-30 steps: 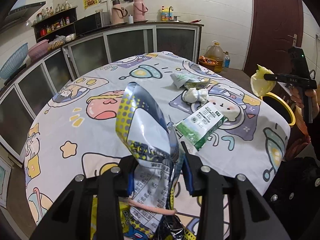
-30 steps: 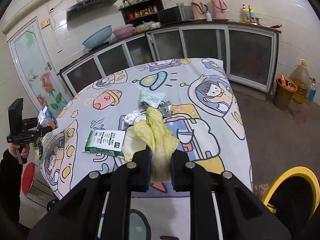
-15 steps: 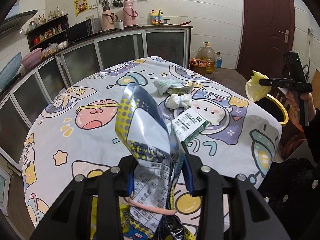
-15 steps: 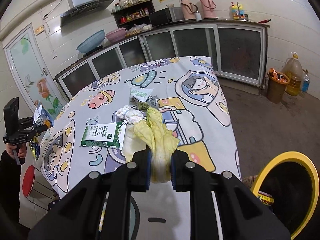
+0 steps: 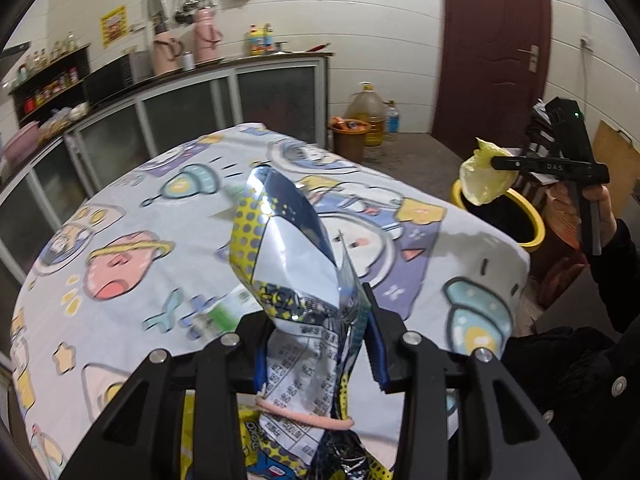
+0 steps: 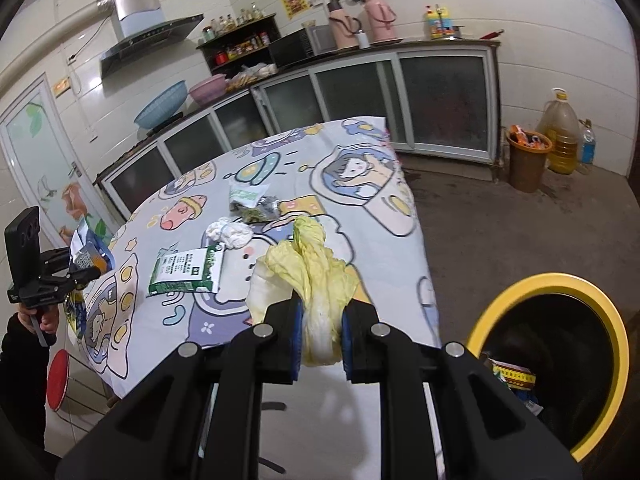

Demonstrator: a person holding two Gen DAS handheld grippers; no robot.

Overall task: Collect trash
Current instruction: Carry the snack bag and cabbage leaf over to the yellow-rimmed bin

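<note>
Both claws are clamped on trash beside the table [image 6: 412, 248]: the right gripper [image 6: 320, 336] pinches a yellow leaf [image 6: 308, 268] short of the yellow-rimmed bin [image 6: 552, 284], the left gripper [image 5: 316, 344] a foil wrapper [image 5: 288, 256]; released early, either may land on the floor.

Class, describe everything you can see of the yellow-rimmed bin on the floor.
The bin is round, with a bright yellow rim and a dark inside. It stands upright on the floor beside the table's corner. Printed packaging lies inside. Nothing touches its rim. In the left wrist view, the right gripper holds crumpled yellow trash in front of its opening.
</note>
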